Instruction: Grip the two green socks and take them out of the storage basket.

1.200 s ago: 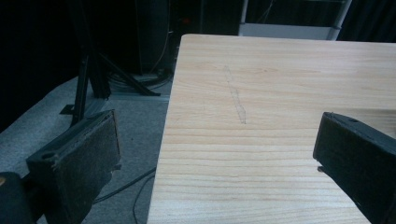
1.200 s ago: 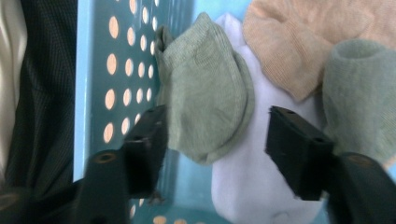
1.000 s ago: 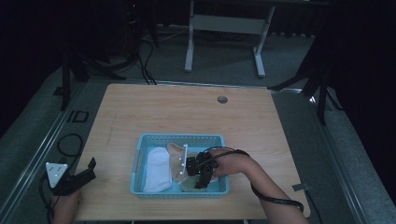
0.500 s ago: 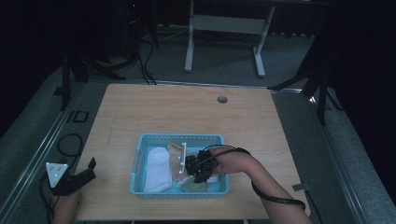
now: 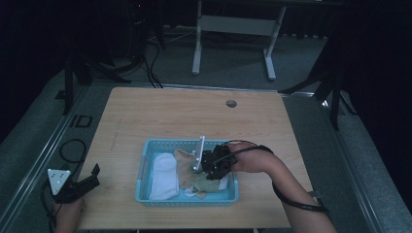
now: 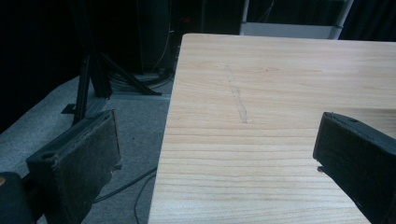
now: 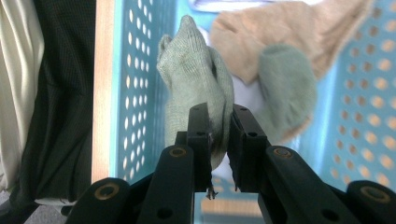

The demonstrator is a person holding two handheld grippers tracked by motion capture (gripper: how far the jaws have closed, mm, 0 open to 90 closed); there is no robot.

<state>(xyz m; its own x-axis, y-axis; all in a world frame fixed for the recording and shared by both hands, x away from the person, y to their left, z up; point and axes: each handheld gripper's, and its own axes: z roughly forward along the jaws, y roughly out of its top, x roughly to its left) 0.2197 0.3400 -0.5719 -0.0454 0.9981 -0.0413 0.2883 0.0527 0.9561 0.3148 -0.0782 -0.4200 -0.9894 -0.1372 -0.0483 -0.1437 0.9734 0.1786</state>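
High view: the right gripper (image 5: pixel 214 167) has barely shifted inside the blue basket (image 5: pixel 145 165) on the wooden table (image 5: pixel 160 111), dark room beyond; the left gripper (image 5: pixel 80 183) hangs at the table's left edge. Left gripper view: jaws spread wide over bare wood. Right gripper view: jaws pinch a grey-green sock (image 7: pixel 196 84) above the basket floor.

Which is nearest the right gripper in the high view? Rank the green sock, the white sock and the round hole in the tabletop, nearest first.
Measured from the right gripper:
1. Green sock: in the blue basket, pinched in the jaws.
2. White sock: in the basket's left part, apart from the gripper.
3. Round hole: out on the bare tabletop toward the far edge.
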